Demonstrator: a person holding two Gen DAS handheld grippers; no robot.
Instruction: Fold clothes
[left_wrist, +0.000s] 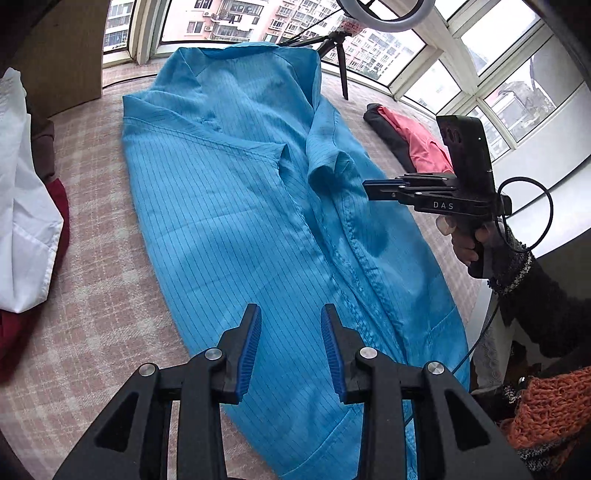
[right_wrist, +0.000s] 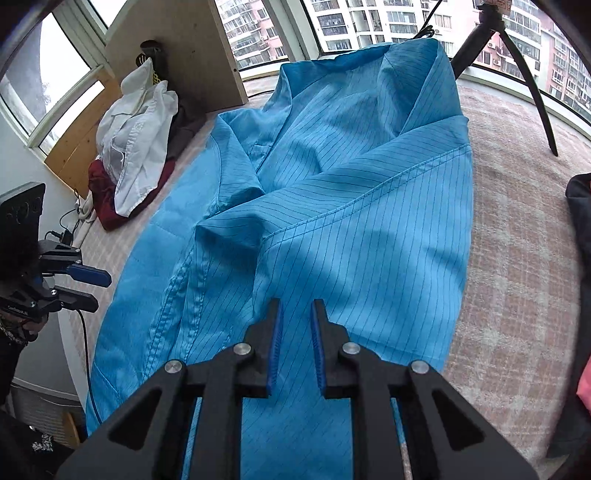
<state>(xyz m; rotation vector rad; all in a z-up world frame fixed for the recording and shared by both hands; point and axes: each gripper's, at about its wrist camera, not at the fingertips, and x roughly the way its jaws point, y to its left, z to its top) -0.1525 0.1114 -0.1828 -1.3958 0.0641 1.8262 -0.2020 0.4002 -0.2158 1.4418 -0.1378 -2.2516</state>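
Observation:
A blue pinstriped garment (left_wrist: 229, 206) (right_wrist: 369, 221) lies lengthwise on the pink checked bed cover (left_wrist: 92, 258), collar at the far end. Both its sides and sleeves are folded in toward the middle. My left gripper (left_wrist: 291, 308) hovers over its near hem, open, with nothing between the blue pads; the right wrist view shows it at the left edge (right_wrist: 100, 290). My right gripper (right_wrist: 297, 304) hangs above the garment's near part with a narrow gap between its pads, holding nothing. In the left wrist view it sits at the right (left_wrist: 367, 189), held by a hand (left_wrist: 467, 243), beside the folded sleeve.
A white cloth pile (left_wrist: 22, 221) (right_wrist: 136, 136) over dark red fabric (left_wrist: 55, 206) lies at the bed's left side. Pink and black clothes (left_wrist: 417, 144) lie at the right. A tripod (left_wrist: 341, 62) (right_wrist: 532, 85) stands at the far edge by the windows. A wooden board (right_wrist: 177, 48) leans there.

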